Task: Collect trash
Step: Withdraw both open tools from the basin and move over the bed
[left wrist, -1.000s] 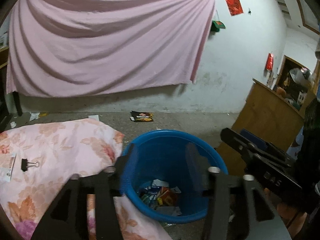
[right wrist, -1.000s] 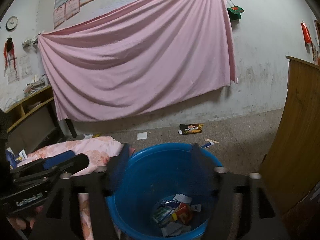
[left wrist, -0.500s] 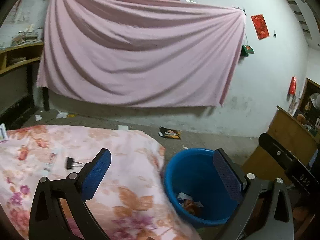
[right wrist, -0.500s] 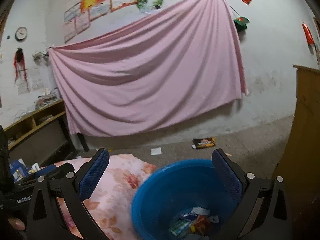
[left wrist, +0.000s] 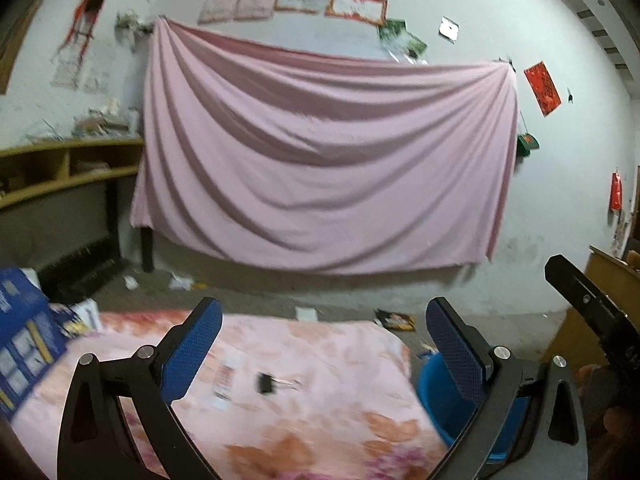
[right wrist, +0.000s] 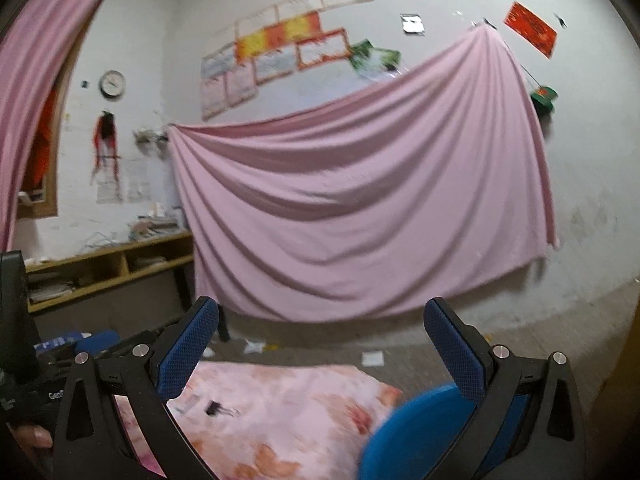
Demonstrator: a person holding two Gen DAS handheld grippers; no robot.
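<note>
Floral cloth (left wrist: pixel 320 420), probably binder clip (left wrist: pixel 266 383)

Plain pink draped cloth (left wrist: pixel 320 168) on the whitewashed wall (left wrist: pixel 560 184); pink bedspread (left wrist: pixel 312 412) patterned with orange and magenta flowers; solid blue plastic bin (right wrist: pixel 416 432); black binder clip (left wrist: pixel 265 383)

Your left gripper (left wrist: pixel 324 344) stands wide apart with nothing between its blue pads (left wrist: pixel 194 350); its jaws have just been opening. Under it lies the floral pink cloth (left wrist: pixel 320 432). A black binder clip (left wrist: pixel 266 383) rests near the cloth's middle, a small paper slip (left wrist: pixel 224 380) just beside it. The blue bin (left wrist: pixel 436 400) sits against the cloth's right edge.
</note>
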